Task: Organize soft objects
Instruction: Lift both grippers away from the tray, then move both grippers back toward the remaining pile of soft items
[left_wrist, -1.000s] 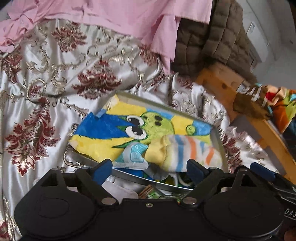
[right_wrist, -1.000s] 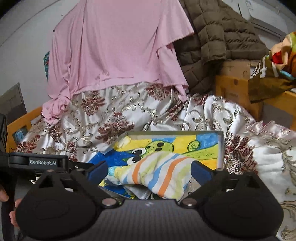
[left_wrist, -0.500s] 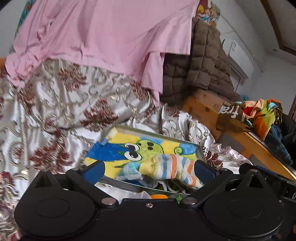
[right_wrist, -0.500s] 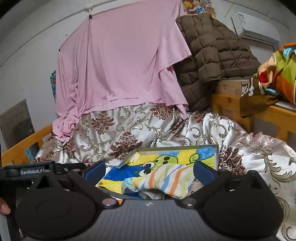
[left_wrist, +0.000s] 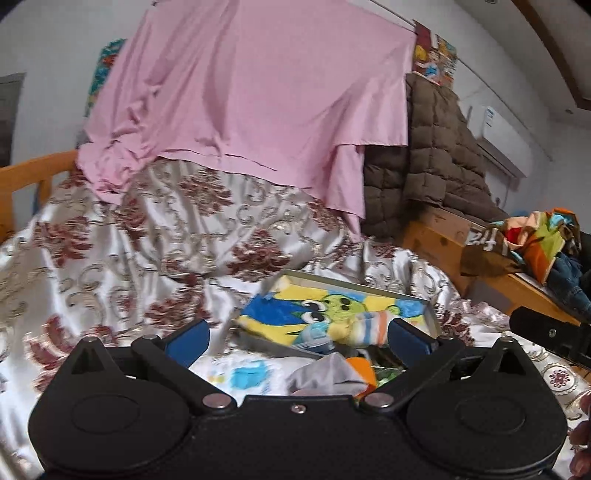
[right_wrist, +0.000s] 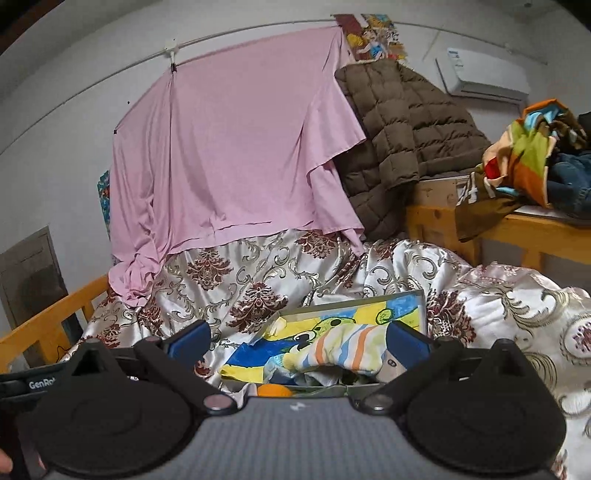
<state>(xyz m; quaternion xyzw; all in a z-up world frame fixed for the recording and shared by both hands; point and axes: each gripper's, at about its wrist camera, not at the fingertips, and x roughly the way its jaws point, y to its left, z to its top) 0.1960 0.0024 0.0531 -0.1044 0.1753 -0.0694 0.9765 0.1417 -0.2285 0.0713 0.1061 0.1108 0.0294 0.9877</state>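
A wooden orange bed rail (right_wrist: 44, 325) is noted at far left. A pink sheet (right_wrist: 236, 147) is hung from a wall line above a cream satin bedspread with maroon floral pattern (right_wrist: 236, 280). The left gripper (left_wrist: 297, 334) is held with jaws wide apart, having just been opening, nothing clamped between them. A shallow grey rectangular tray (left_wrist: 434, 314) is seen on the bedspread; a yellow-and-blue cartoon cloth (left_wrist: 280, 314) and a striped pastel sock (right_wrist: 351, 347) are lying in it. The right gripper (right_wrist: 297, 338) is likewise held apart, empty. A brown quilted jacket (right_wrist: 410, 136) is draped at right.
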